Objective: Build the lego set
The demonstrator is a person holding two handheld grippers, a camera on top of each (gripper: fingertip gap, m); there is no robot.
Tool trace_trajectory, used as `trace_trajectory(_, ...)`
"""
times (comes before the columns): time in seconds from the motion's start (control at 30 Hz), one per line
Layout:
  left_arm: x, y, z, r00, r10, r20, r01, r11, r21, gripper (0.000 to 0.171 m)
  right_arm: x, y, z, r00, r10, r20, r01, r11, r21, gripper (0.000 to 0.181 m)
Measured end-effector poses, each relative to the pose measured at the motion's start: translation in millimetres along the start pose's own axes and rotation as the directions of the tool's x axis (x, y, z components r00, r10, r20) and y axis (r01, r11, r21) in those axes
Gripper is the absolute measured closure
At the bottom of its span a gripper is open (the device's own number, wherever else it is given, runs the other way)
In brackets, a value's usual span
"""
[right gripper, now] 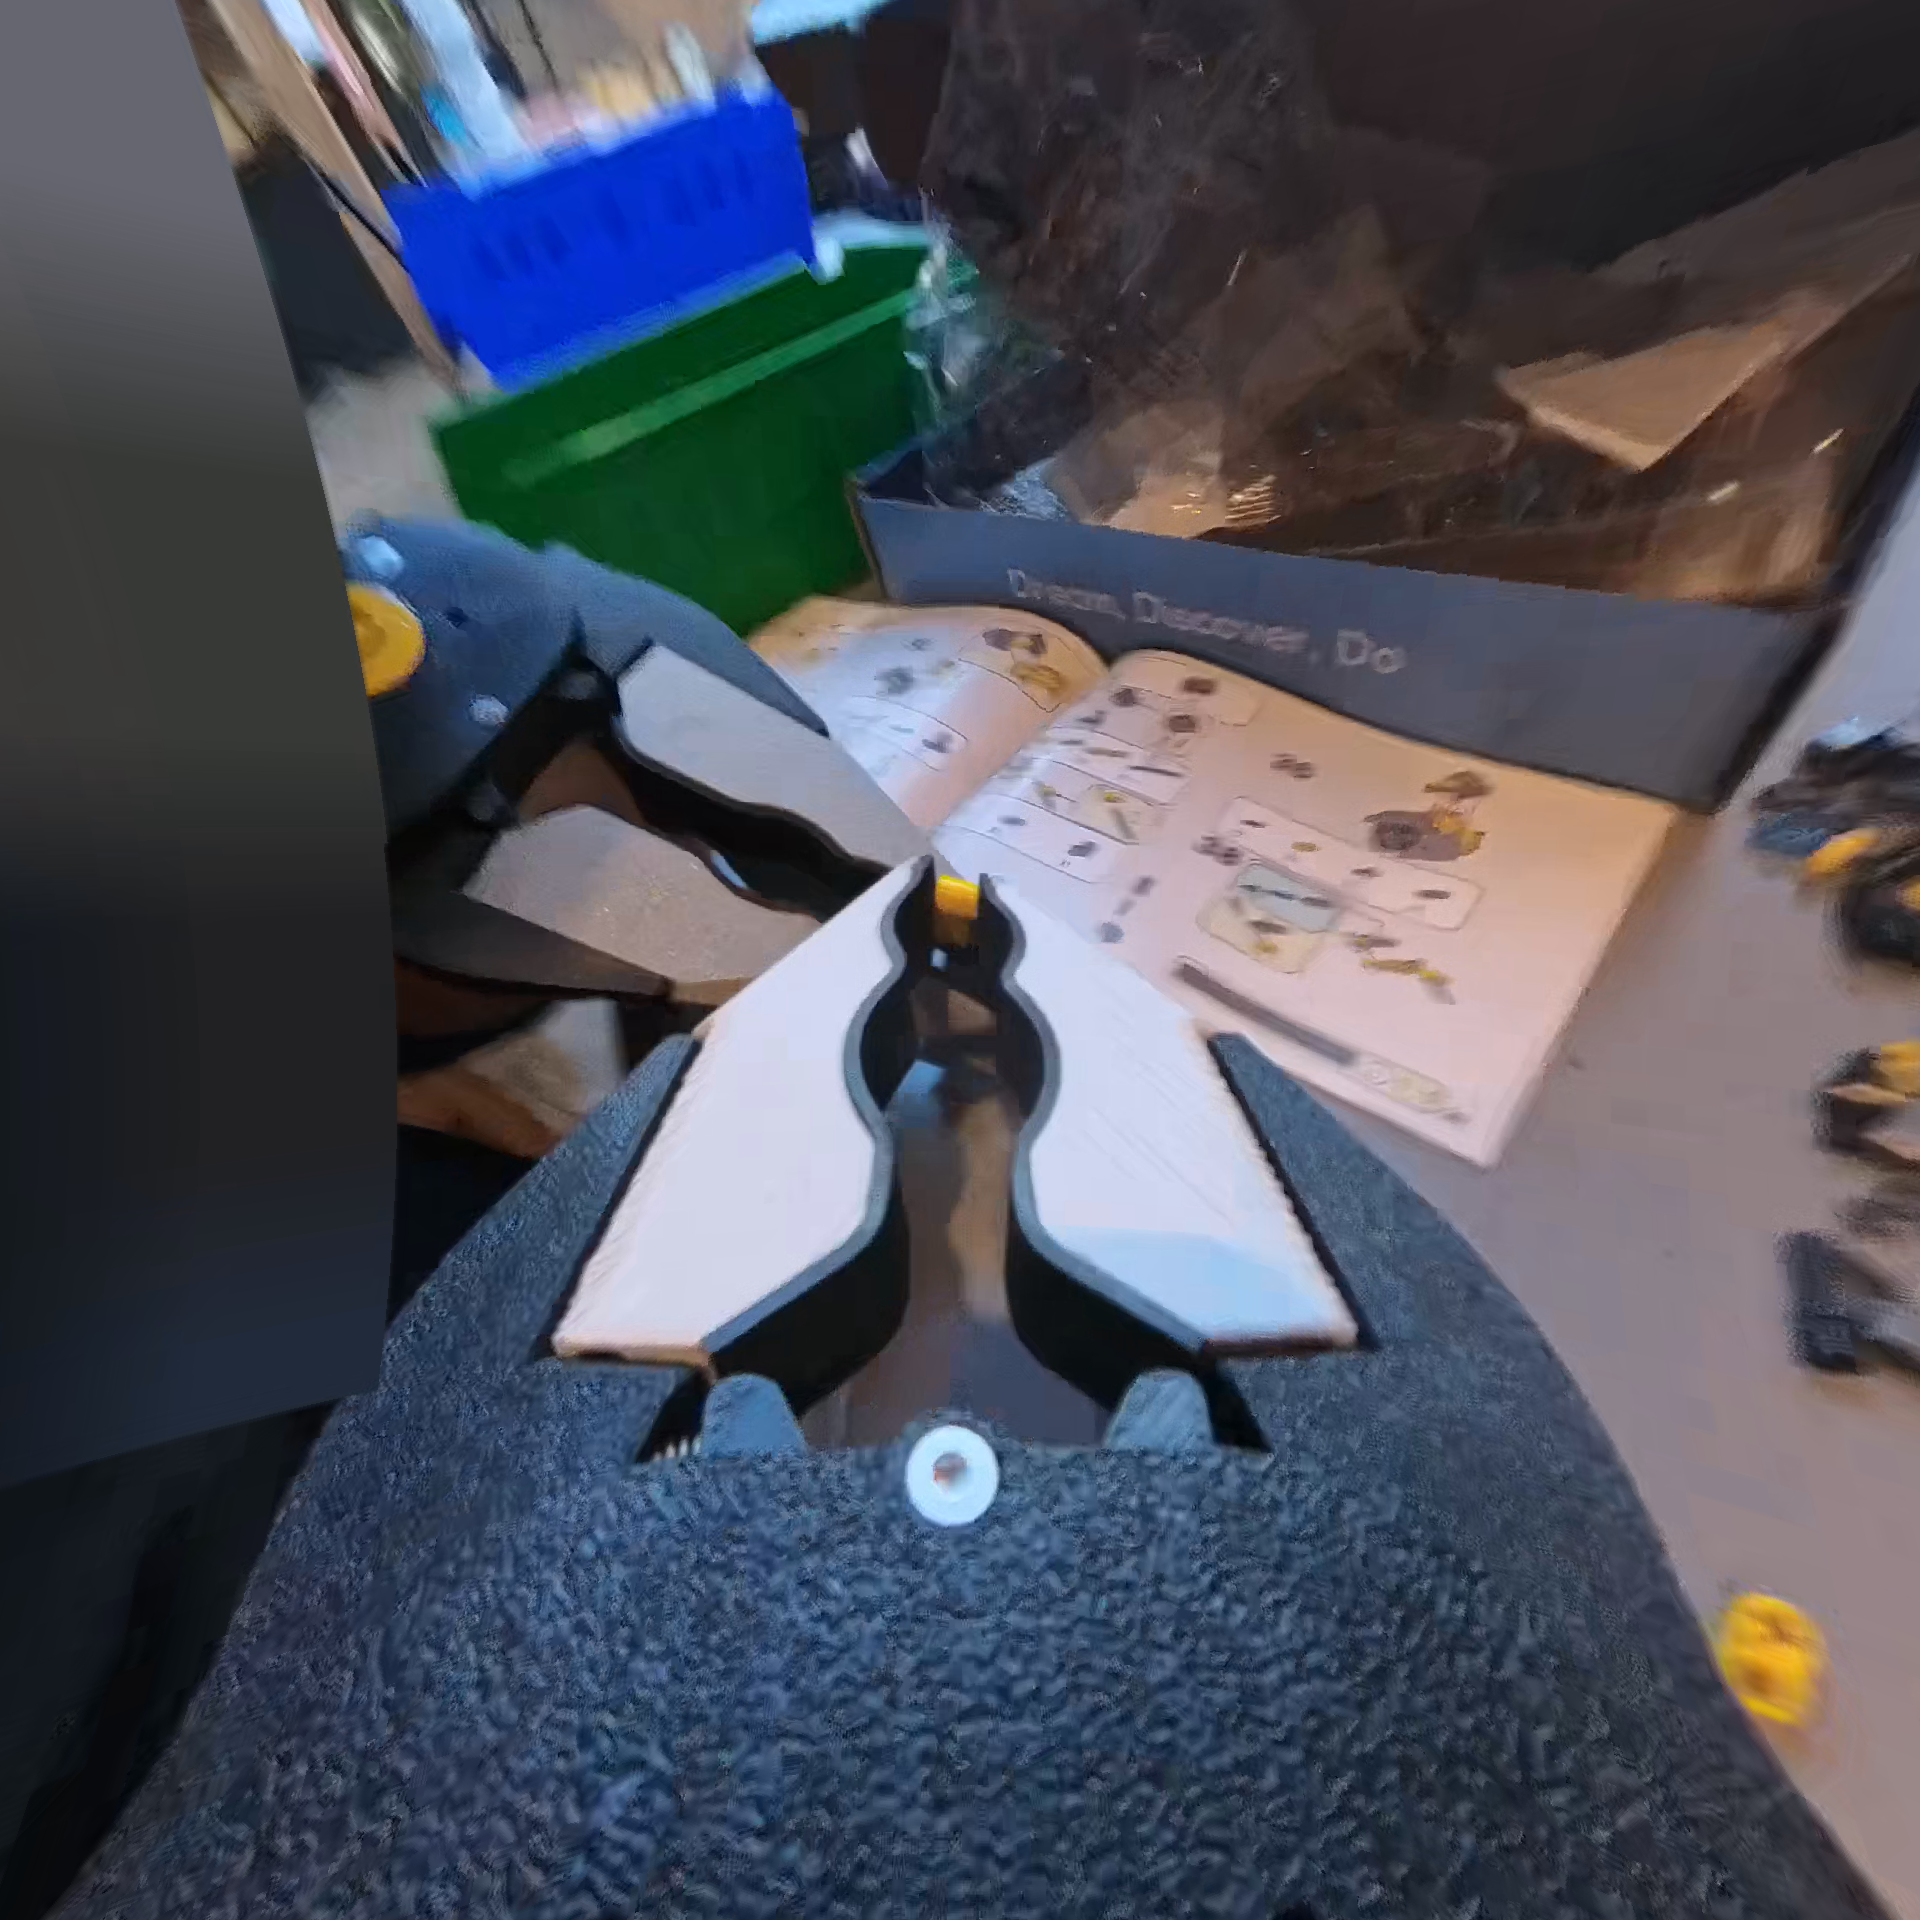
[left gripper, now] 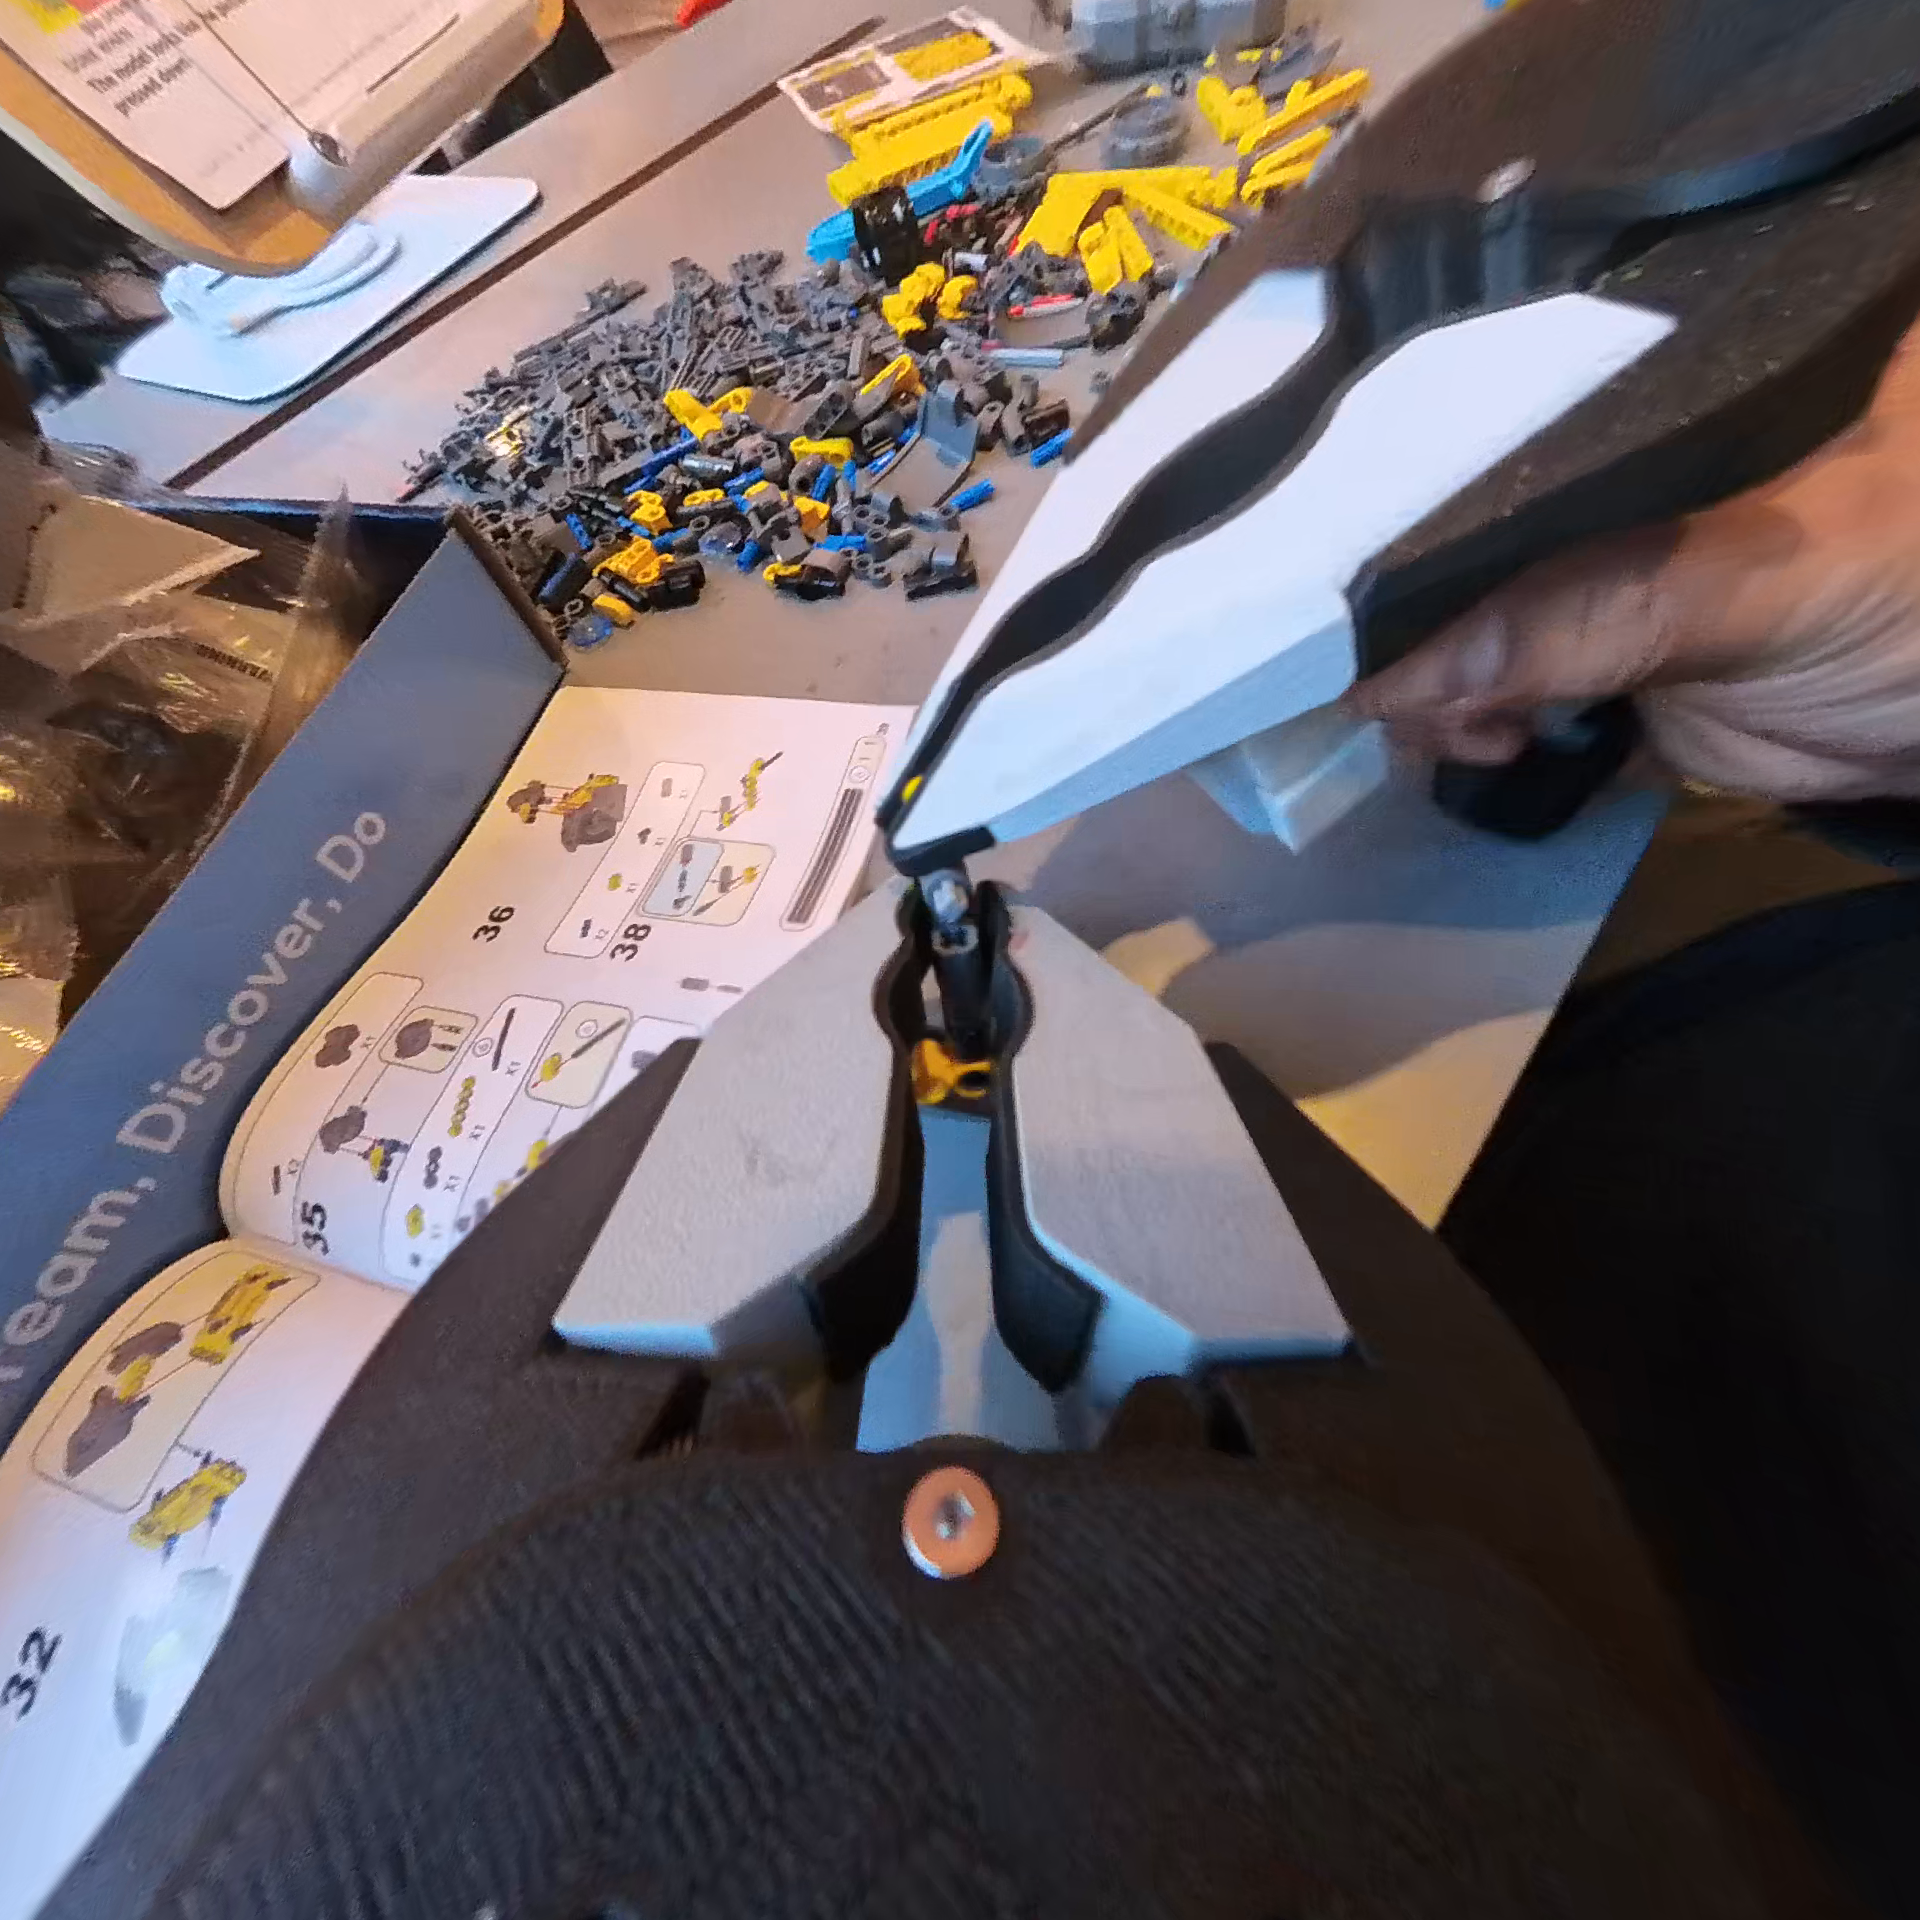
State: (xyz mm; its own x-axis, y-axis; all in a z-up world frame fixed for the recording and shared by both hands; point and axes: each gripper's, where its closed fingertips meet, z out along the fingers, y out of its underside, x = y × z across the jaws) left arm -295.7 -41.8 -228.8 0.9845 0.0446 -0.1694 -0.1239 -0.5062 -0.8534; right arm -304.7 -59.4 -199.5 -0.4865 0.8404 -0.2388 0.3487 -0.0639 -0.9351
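Both my tongs are clenched. The left gripper (left gripper: 951, 914) grasps a small black-and-yellow part (left gripper: 961, 1023); the right gripper (right gripper: 956, 894) pinches 1 yellow piece (right gripper: 956, 899), tip to tip with the left. A twist could, I judge, pop either piece loose into the loose parts pile (left gripper: 727, 457) beyond. 1 open instruction booklet (left gripper: 582, 935) lies beneath, 1 dark box (left gripper: 312, 831) beside it.

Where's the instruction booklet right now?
The booklet lies open on the table, to the left of the left gripper in the left wrist view, against the dark box, with the parts pile beyond it.
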Motion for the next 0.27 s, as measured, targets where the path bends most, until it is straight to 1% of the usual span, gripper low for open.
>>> trace_trajectory(0.03,-2.5,4.1,1.7,1.0,0.008,0.012,-0.007,1.0,-0.011,0.166,3.3,2.8,2.6,0.994,-0.094,-0.061,0.091,0.995,-0.046,0.176)
trace_trajectory(0.07,-4.5,8.1,2.2,1.0,-0.005,0.01,0.005,1.0,-0.018,0.165,5.1,5.0,5.8,0.982,-0.159,-0.104,0.15,0.985,-0.084,0.176)
trace_trajectory(0.1,-5.7,9.8,0.4,1.0,-0.031,-0.002,0.031,0.999,-0.017,0.166,5.9,6.2,8.2,0.976,-0.184,-0.116,0.173,0.98,-0.097,0.177)
trace_trajectory(0.17,-7.5,8.4,-3.0,0.999,-0.048,0.0,0.048,0.999,0.003,0.167,12.1,9.7,8.9,0.972,-0.197,-0.127,0.184,0.977,-0.112,0.181)
trace_trajectory(0.27,-9.7,10.0,-1.5,0.999,-0.035,0.014,0.035,0.999,-0.01,0.167,17.4,13.0,10.4,0.97,-0.189,-0.151,0.168,0.976,-0.137,0.181)
